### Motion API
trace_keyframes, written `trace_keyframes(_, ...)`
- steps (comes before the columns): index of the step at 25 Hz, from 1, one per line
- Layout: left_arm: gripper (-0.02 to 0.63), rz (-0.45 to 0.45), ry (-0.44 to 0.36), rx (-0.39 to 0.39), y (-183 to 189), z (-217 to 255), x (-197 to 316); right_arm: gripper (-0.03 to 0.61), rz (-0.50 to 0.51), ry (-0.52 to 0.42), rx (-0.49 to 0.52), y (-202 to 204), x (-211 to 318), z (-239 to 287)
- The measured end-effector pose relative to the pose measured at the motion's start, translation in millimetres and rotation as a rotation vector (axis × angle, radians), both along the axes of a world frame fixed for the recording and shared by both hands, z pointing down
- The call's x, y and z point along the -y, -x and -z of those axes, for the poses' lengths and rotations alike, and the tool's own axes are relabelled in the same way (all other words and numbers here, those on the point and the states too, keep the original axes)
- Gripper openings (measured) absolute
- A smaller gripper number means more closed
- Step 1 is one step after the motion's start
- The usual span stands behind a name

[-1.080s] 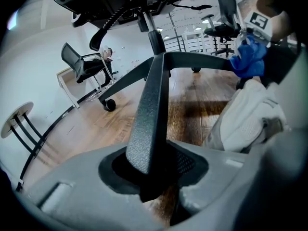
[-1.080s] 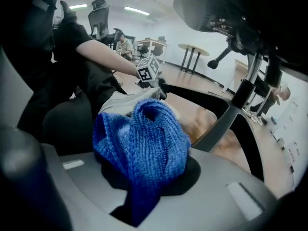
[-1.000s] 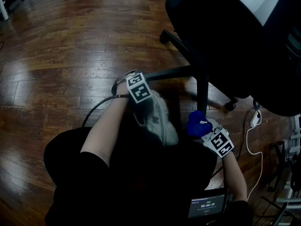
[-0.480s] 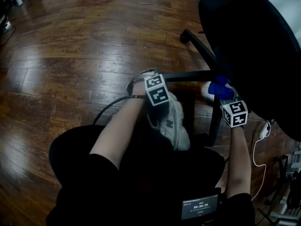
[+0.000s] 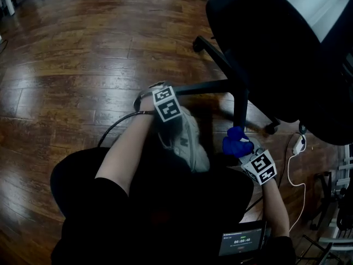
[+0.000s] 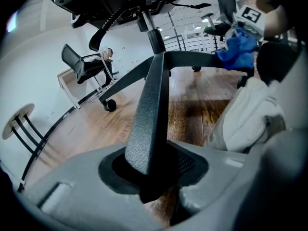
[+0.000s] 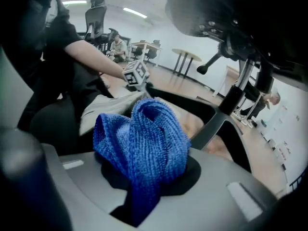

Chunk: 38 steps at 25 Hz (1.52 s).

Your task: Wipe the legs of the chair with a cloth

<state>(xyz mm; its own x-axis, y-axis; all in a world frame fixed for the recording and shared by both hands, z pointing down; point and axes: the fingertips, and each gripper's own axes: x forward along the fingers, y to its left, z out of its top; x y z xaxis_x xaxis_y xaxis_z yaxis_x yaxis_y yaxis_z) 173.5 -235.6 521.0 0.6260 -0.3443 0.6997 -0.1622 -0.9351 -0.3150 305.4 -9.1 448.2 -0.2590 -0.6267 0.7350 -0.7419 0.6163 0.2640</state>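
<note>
With one leg [image 6: 153, 105] of the chair [image 5: 276, 48] clamped in the left claw [image 6: 153, 174], the cloth [image 7: 144, 138] gripped by the right claw [image 7: 144, 186], beside the next leg [image 5: 240, 109], should be pressed flat and drawn lengthwise.

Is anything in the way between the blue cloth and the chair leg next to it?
Nothing visible. The blue cloth in the right gripper sits right at the end of the chair leg; the white shoe lies off to the side.
</note>
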Motion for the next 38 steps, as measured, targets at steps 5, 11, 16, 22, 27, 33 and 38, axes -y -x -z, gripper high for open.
trace_keyframes(5, 0.149, 0.005, -0.001, 0.0, 0.7, 0.2, 0.9, 0.078, -0.129, 0.061, -0.019, -19.0, -39.8, 1.5)
trace_keyframes(11, 0.149, 0.01, -0.004, 0.002, 0.2, -0.1, 1.3, 0.08, -0.185, -0.06, -0.028, -22.7, 2.8, 5.0)
trace_keyframes(16, 0.149, 0.006, -0.012, -0.006, -0.8, 1.1, 2.0, 0.078, -0.291, -0.193, 0.013, -44.2, 84.8, 26.6)
trace_keyframes(22, 0.149, -0.003, -0.014, -0.007, -1.9, 1.5, 0.8, 0.08, -0.416, -0.241, 0.13, -74.0, 153.4, 49.7)
trace_keyframes(27, 0.149, 0.001, -0.006, -0.005, -1.8, 1.9, 1.1, 0.08, -0.431, -0.225, 0.146, -68.6, 125.3, 47.5)
trace_keyframes(33, 0.149, -0.008, -0.008, 0.003, 1.2, -0.4, 0.0, 0.08, -0.351, -0.039, 0.127, -34.8, 14.8, 13.7)
trace_keyframes(38, 0.149, 0.008, 0.001, -0.004, -0.1, 0.6, 0.7, 0.078, -0.359, 0.104, 0.119, -37.8, -18.4, 4.7)
